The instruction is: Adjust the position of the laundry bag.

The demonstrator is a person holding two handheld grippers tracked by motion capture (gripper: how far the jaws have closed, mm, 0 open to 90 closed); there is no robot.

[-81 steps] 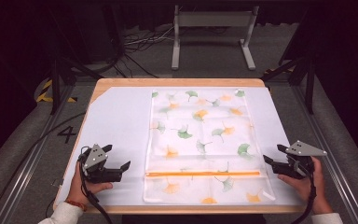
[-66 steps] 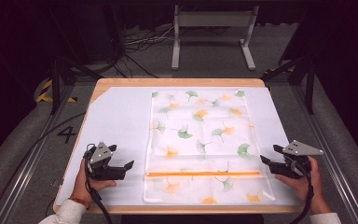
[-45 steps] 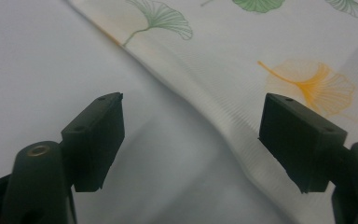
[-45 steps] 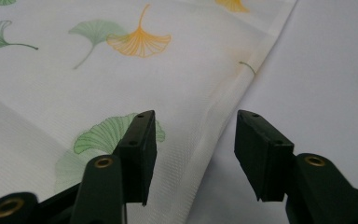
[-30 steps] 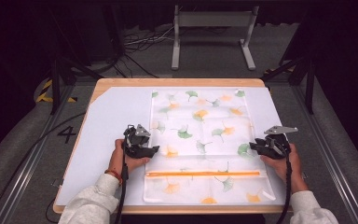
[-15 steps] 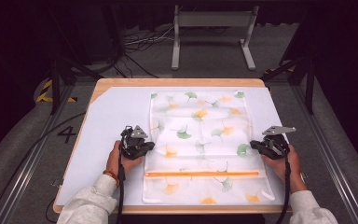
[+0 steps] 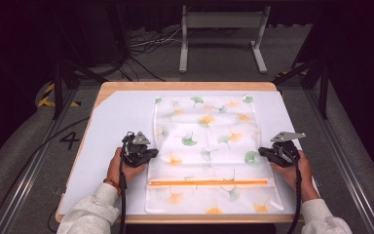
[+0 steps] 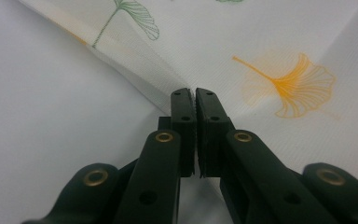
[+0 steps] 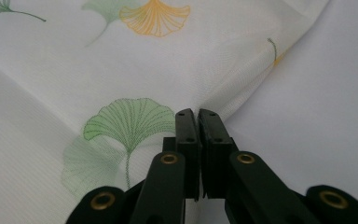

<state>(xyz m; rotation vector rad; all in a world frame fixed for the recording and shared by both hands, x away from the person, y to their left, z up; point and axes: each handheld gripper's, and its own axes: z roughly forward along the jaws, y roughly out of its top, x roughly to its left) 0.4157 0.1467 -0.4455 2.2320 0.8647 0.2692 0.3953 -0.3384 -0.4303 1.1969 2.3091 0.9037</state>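
A white cloth point(image 7: 204, 136) printed with green and orange ginkgo leaves lies flat on the white table top point(image 7: 117, 122); an orange stripe point(image 7: 207, 182) crosses it near the front. My left gripper point(image 7: 152, 152) sits at the cloth's left edge. In the left gripper view its jaws are shut point(image 8: 195, 100) and pinch the cloth's point(image 8: 261, 46) folded edge, which puckers toward them. At the right edge, my right gripper point(image 7: 261, 152) is also shut point(image 9: 196, 116) on the cloth point(image 9: 51, 70) beside a green leaf. Both grips are about halfway along the cloth's sides.
Bare white table surface flanks the cloth left and right. A grey metal stand point(image 7: 221, 29) and loose cables point(image 7: 141, 44) sit on the floor beyond the far edge. Metal rails point(image 7: 24, 180) run along both sides of the table.
Both hands have come in from the table's front corners to the cloth's side edges. Both pairs of jaws have closed on the fabric; over the last half second little has moved.
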